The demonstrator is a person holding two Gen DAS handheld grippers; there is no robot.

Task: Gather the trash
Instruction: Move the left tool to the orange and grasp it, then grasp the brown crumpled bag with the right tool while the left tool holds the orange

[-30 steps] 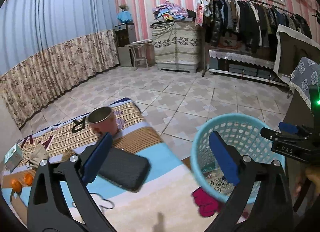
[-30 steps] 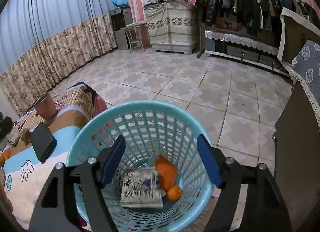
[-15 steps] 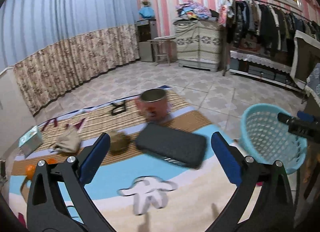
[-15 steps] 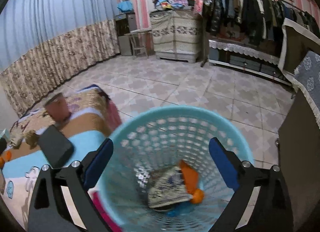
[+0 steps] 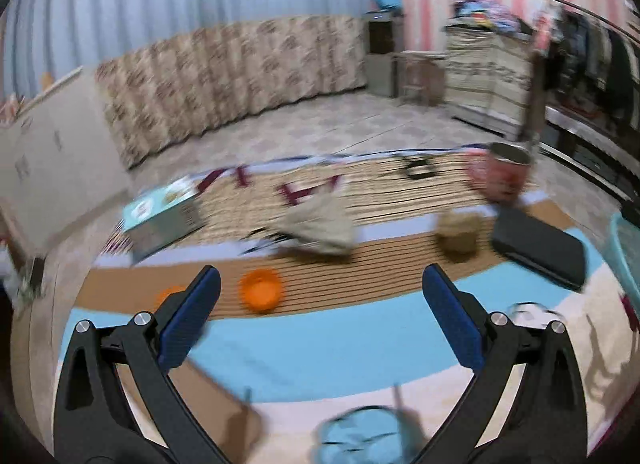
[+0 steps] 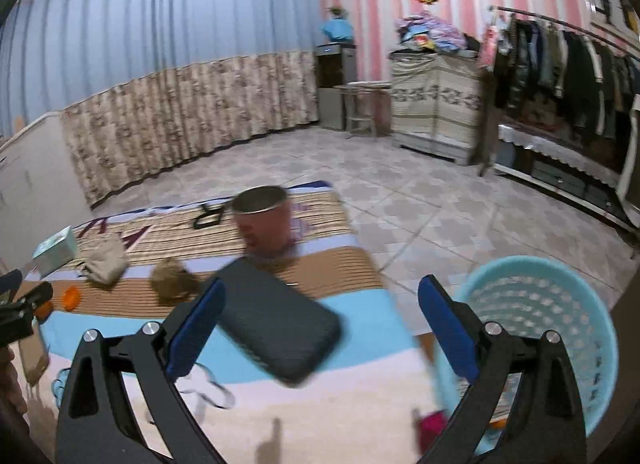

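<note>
Inventory for you, operator: your left gripper (image 5: 320,300) hangs over the patterned table cloth (image 5: 320,348) with its blue-padded jaws spread wide and nothing between them; your right gripper (image 6: 320,308) is likewise spread wide and empty, with the light blue mesh basket (image 6: 560,304) behind its right finger, just off the table's right end. On the brown band of the cloth lies an orange peel piece (image 5: 261,289), just ahead of your left gripper, with a second orange scrap (image 5: 170,294) partly behind its left finger. Further back: a crumpled beige wad (image 5: 320,227), a brownish crumpled lump (image 5: 458,232), a small teal box (image 5: 162,209), a pink metal-rimmed cup (image 5: 506,171) and a flat black case (image 5: 538,246). Left view is motion-blurred, so finer detail cannot be told.
</note>
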